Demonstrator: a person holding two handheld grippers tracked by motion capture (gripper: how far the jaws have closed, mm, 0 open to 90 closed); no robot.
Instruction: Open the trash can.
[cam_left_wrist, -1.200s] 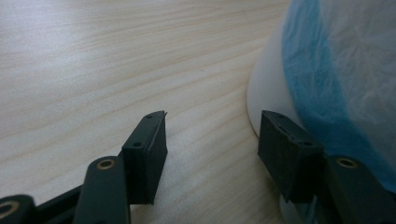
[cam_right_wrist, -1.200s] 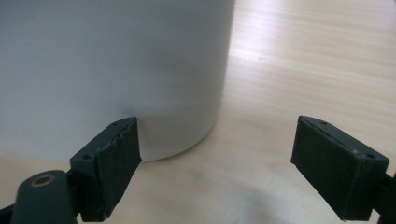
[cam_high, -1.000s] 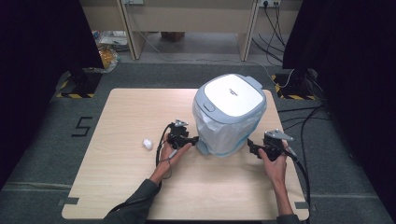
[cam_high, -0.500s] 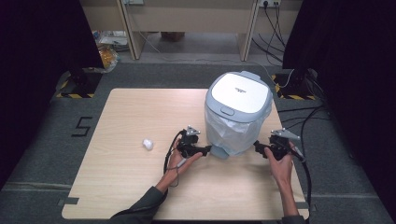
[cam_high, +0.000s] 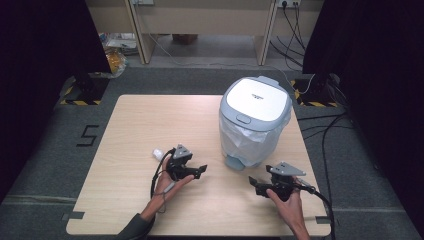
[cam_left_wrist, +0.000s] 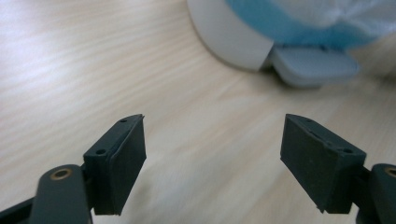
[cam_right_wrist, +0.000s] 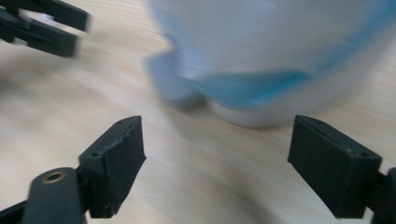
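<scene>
A grey pedal bin (cam_high: 255, 107) with a white lid and a pale plastic liner stands upright at the right of the wooden table (cam_high: 150, 115). My left gripper (cam_high: 200, 170) lies in front of the bin to its left. In the left gripper view its jaws (cam_left_wrist: 212, 163) have just been opening and stand open over bare wood, with the bin's base (cam_left_wrist: 233, 37) and pedal (cam_left_wrist: 313, 67) beyond them. My right gripper (cam_high: 257, 184) sits in front of the bin to its right. Its jaws (cam_right_wrist: 217, 168) have also just been opening, with nothing between them and the bin (cam_right_wrist: 280, 60) ahead.
A small white object (cam_high: 158, 152) lies on the table just left of the left gripper. Cables trail on the floor at the right past the table's edge. The left gripper (cam_right_wrist: 42, 23) appears blurred at the top left of the right gripper view.
Both grippers have let go of the bin's sides, opened, and drawn back toward the table's front edge. The bin has shifted slightly right and now stands free.
</scene>
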